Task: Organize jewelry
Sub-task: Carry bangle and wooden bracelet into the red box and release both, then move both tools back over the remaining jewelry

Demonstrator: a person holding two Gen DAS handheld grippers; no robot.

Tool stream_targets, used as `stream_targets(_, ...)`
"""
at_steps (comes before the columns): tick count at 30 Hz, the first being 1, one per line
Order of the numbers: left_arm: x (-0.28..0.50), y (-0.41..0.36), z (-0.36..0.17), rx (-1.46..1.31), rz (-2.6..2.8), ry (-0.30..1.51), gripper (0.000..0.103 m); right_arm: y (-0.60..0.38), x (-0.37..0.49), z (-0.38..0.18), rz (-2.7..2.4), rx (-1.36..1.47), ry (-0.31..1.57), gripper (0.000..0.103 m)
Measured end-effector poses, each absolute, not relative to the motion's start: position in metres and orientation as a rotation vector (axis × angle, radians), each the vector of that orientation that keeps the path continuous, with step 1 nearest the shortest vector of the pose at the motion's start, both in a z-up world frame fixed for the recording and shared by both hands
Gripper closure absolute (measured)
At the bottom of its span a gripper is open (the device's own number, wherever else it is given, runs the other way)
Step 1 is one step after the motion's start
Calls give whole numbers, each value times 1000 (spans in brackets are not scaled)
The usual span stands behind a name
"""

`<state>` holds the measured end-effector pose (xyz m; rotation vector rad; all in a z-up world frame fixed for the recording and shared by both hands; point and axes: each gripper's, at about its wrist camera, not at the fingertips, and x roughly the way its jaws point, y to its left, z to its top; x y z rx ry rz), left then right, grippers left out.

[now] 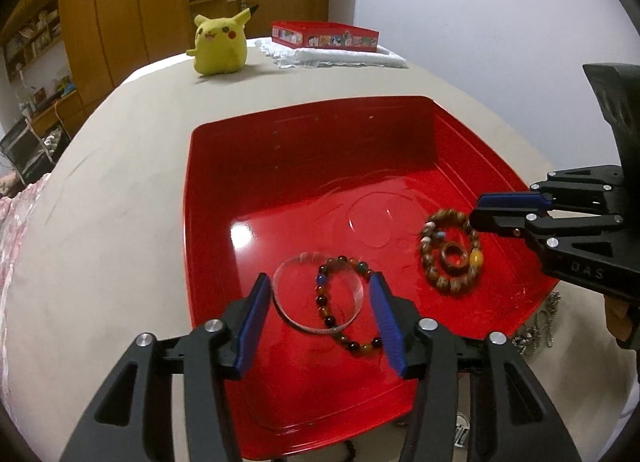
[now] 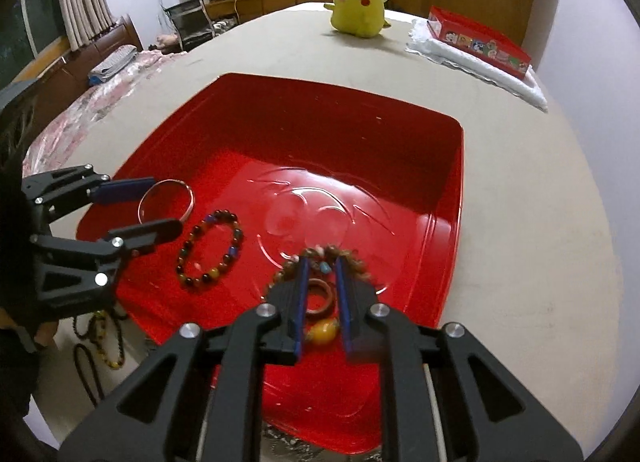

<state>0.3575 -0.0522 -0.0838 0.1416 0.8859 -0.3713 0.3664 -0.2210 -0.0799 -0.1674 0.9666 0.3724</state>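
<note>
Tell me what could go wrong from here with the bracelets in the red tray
1. The clear bangle and the multicolored bead bracelet overlap between the open left gripper, so closing could catch both or push them around.
2. The right gripper hangs over the wooden bead bracelet with a small wooden ring inside it; a grasp might catch or knock the ring.
3. The red tray looks glossy, so pieces may slide.

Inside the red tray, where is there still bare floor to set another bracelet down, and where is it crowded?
The red tray is bare across its far half, from the embossed centre to the back wall. The near strip is crowded: clear bangle and multicolored bead bracelet by the left gripper, wooden bead bracelet and ring by the right gripper.
</note>
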Motion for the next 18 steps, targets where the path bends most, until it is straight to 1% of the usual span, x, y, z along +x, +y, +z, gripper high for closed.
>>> stream_targets(2,356,-55,-84,154,-375,883,44,-223,367,-80,373,-159,965,81)
stream_targets(6,354,-57,-84,161,-365,882,43,-232,361,-73,371,-131,946,81)
stream_targets(9,341,-53,-75,156,-364,861,44,-240,346,-61,374,-115,911,81)
stream_targets(14,301,-39,-56,154,-364,812,43,-255,303,-40,379,-81,854,81)
stream_targets(18,256,-30,-49,151,-377,796,41,-264,265,-39,388,-40,847,79)
